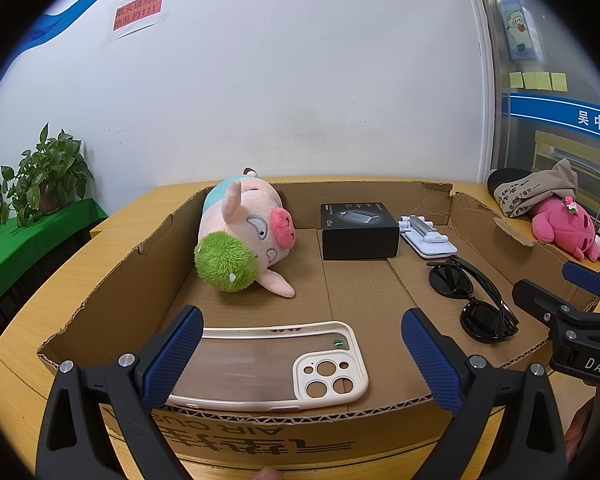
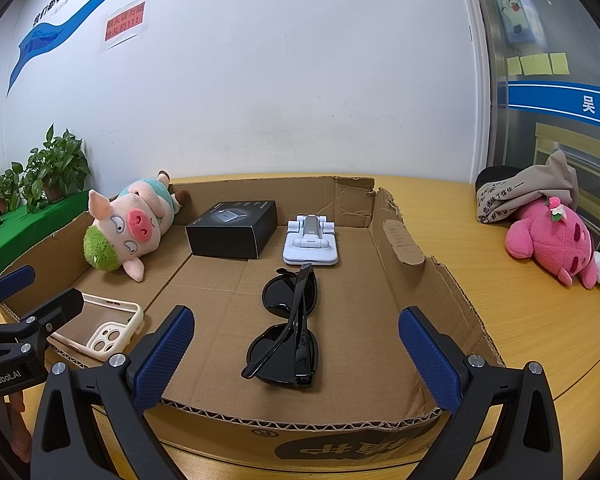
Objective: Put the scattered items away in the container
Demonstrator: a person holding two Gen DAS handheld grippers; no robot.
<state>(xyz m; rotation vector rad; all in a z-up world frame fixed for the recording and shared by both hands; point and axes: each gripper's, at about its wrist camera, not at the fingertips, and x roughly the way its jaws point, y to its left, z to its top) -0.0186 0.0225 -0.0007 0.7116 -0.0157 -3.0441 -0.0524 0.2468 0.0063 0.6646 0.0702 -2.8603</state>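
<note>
Pig toy [image 1: 244, 236] left in cardboard box [image 1: 100, 292], sunglasses [image 1: 474, 300] right

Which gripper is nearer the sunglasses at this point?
Right. The right gripper is open with the sunglasses lying straight ahead between its fingers. The left gripper is open over the phone case, with the sunglasses off to its right.

Bare cardboard box [image 2: 400, 240] floor between phone case [image 2: 100, 330] and sunglasses [image 2: 290, 332]; plush pig [image 2: 128, 228], black box [image 2: 232, 228] behind.

Both claws [image 1: 302, 354] [image 2: 296, 354] wide apart, empty
</note>
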